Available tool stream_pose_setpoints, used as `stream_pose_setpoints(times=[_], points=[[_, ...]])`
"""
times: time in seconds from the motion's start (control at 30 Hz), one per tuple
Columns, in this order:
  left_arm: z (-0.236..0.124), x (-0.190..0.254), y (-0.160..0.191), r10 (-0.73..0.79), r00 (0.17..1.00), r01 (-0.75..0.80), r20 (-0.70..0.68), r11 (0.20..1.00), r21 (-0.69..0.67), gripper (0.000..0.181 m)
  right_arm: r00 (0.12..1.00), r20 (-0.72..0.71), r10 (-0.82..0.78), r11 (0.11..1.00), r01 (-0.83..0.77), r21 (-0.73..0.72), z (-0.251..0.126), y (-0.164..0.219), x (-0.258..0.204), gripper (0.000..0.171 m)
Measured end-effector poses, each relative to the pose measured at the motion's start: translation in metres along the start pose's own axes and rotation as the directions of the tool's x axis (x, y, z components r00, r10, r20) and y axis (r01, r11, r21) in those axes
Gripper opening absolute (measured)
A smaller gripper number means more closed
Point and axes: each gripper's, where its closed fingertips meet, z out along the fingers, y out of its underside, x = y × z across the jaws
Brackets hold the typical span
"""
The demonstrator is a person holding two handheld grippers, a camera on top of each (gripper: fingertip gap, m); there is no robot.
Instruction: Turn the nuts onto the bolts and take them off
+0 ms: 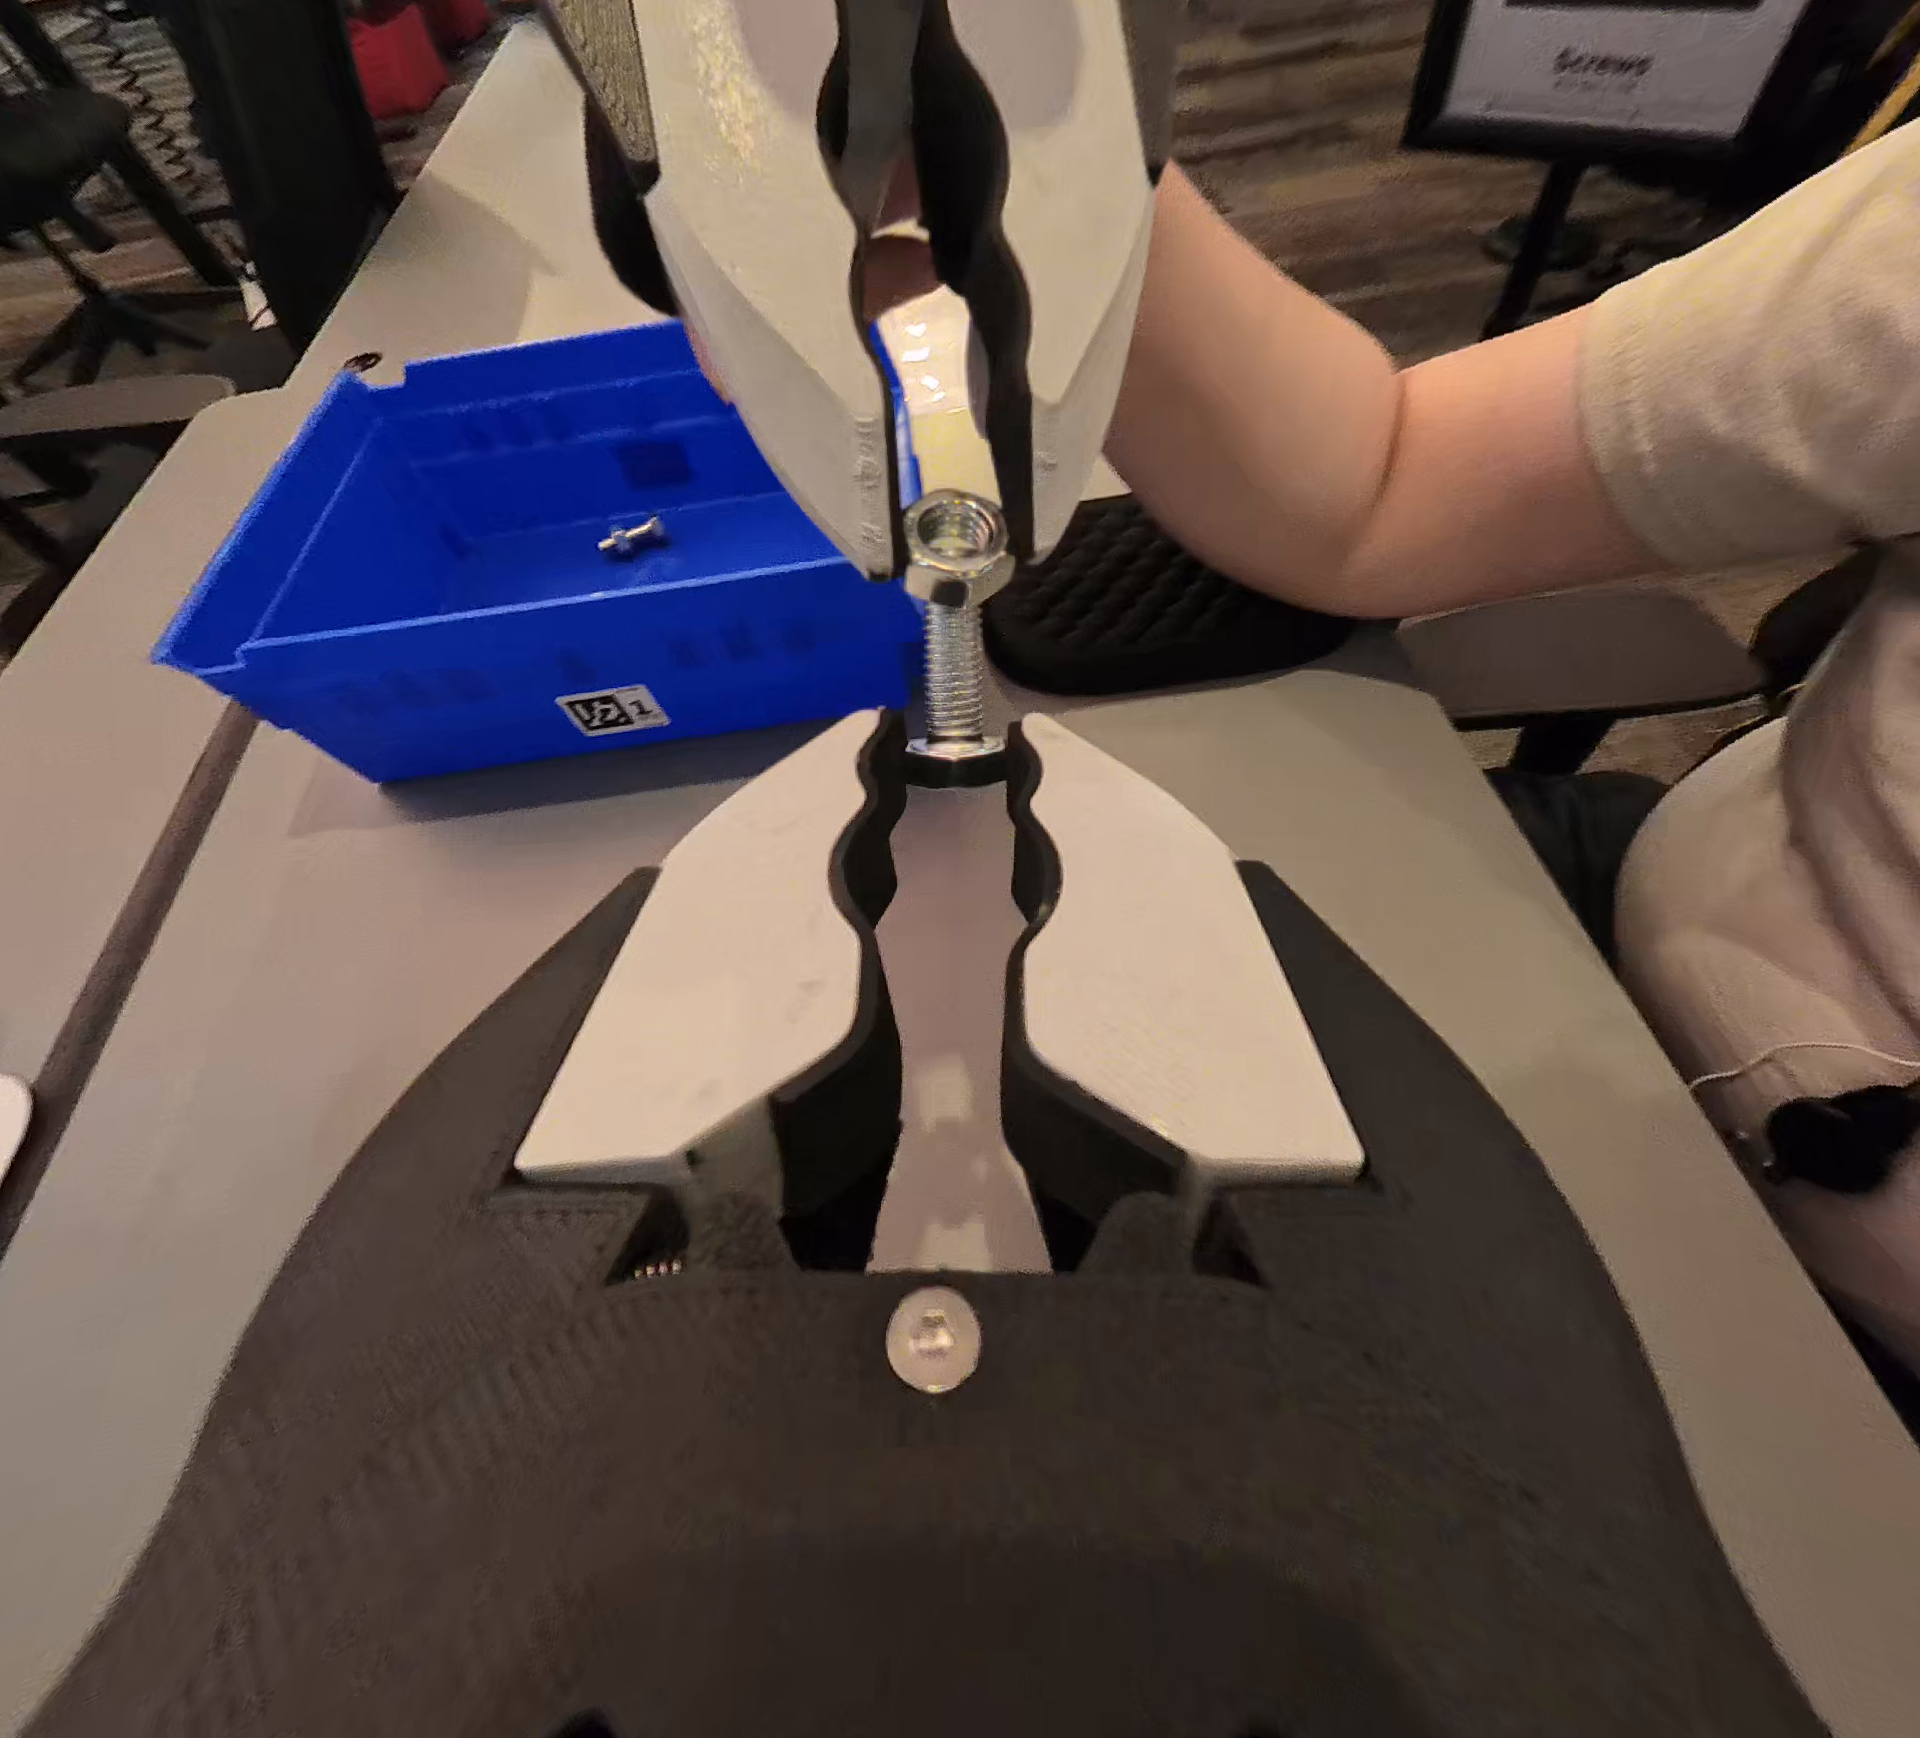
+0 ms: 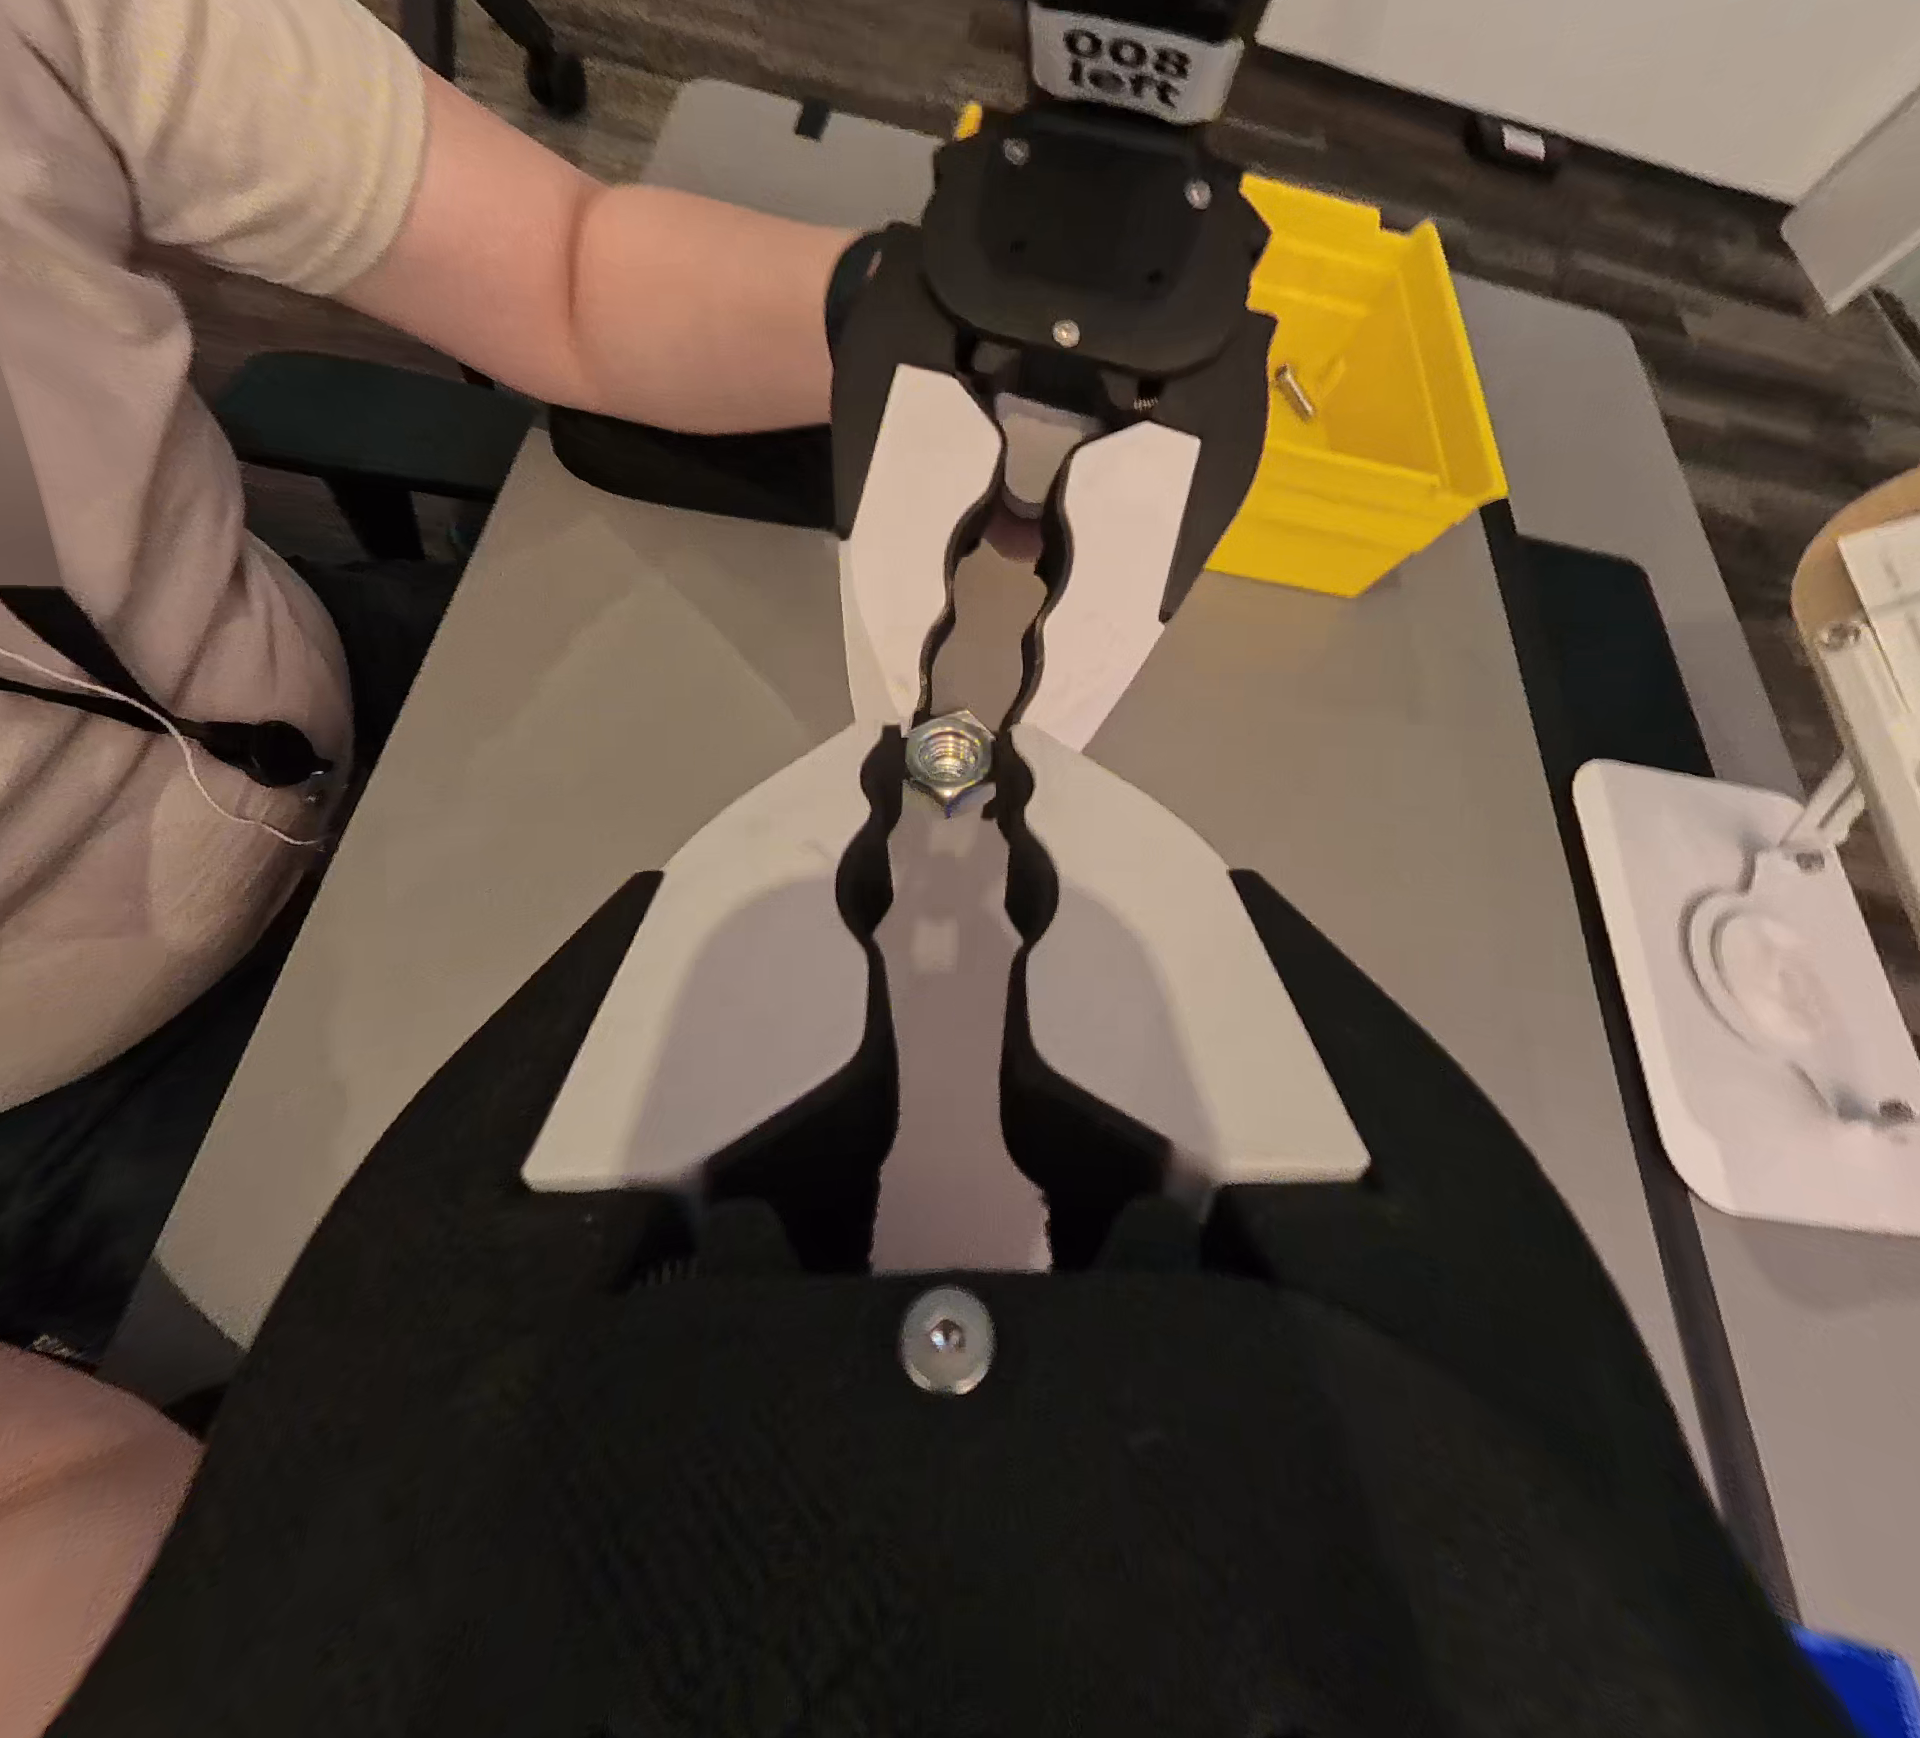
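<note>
L gripper (image 1: 945,758) jaws pinch bolt (image 1: 943,670) head; R gripper (image 2: 948,779) jaws clamp nut (image 2: 948,772) at bolt tip, blue bin (image 1: 540,566) beside bolt.

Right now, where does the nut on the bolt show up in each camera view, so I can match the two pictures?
Left wrist view: the nut sits just above centre, at the far end of the bolt, pinched by the right gripper reaching down from the top.
Right wrist view: the nut is at centre, between this gripper's own fingers.
Shared landmark: the grey table beneath both.
</note>
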Motion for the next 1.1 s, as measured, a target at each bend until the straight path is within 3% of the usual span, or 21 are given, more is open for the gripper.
stream_pose_setpoints(times=[0.2,0.33,0.47,0.6,0.77,1.1], points=[[-0.003,0.013,-0.016,-0.028,0.995,0.038,-0.098,0.994,0.103,0.018,0.999,0.027,-0.017,0.998,0.016,0.061,0.008,-0.008,0.001,0.019],[-0.005,0.002,-0.009,-0.021,0.999,0.023,-0.029,0.997,0.068,0.018,0.999,0.033,-0.005,0.988,-0.001,0.152,0.007,-0.019,0.005,0.018],[-0.018,-0.025,-0.009,-0.044,0.991,0.035,0.128,0.997,0.075,0.018,0.992,-0.126,0.026,0.965,0.008,0.264,-0.008,-0.030,0.034,0.018],[-0.046,-0.051,-0.029,-0.117,0.956,0.052,0.269,0.970,0.236,0.018,0.962,-0.249,0.113,0.880,0.019,0.475,-0.033,-0.051,0.061,0.018],[-0.068,-0.053,-0.054,-0.188,0.949,0.056,0.253,0.890,0.453,0.018,0.962,-0.174,0.210,0.735,-0.038,0.676,-0.034,-0.072,0.066,0.018],[-0.060,-0.041,-0.059,-0.162,0.962,0.051,0.219,0.896,0.440,0.019,0.963,-0.173,0.205,0.737,-0.036,0.675,-0.019,-0.079,0.060,0.018]])
